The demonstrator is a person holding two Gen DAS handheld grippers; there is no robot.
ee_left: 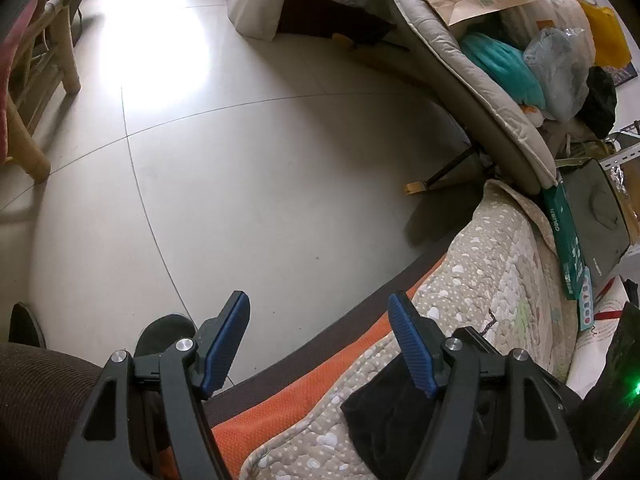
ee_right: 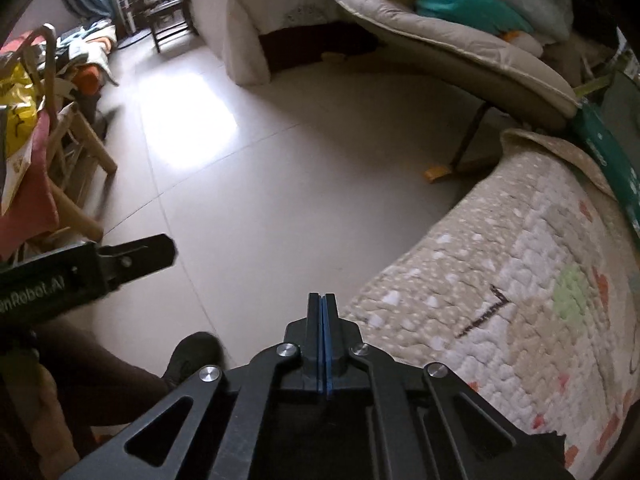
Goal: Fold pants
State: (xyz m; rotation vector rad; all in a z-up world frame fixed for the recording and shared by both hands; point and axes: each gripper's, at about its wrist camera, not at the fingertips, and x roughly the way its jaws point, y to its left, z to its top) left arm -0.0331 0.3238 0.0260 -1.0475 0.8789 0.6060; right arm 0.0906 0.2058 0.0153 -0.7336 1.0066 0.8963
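In the left wrist view my left gripper (ee_left: 320,320) is open and empty, held over the front edge of a quilted bed cover (ee_left: 492,264). A dark garment, likely the pants (ee_left: 384,412), lies on the cover just under the right finger; only a corner shows. In the right wrist view my right gripper (ee_right: 322,300) is shut, pads together, with nothing visible between them, above the floor beside the same quilt (ee_right: 512,288). The left gripper's body (ee_right: 80,268) shows at the left of that view. No pants show there.
Tiled floor (ee_left: 256,184) lies ahead. A padded lounge chair (ee_left: 472,92) piled with bags and a teal cushion stands at right. A wooden chair (ee_left: 44,80) is at left. The person's dark shoe (ee_right: 192,356) and knee are below.
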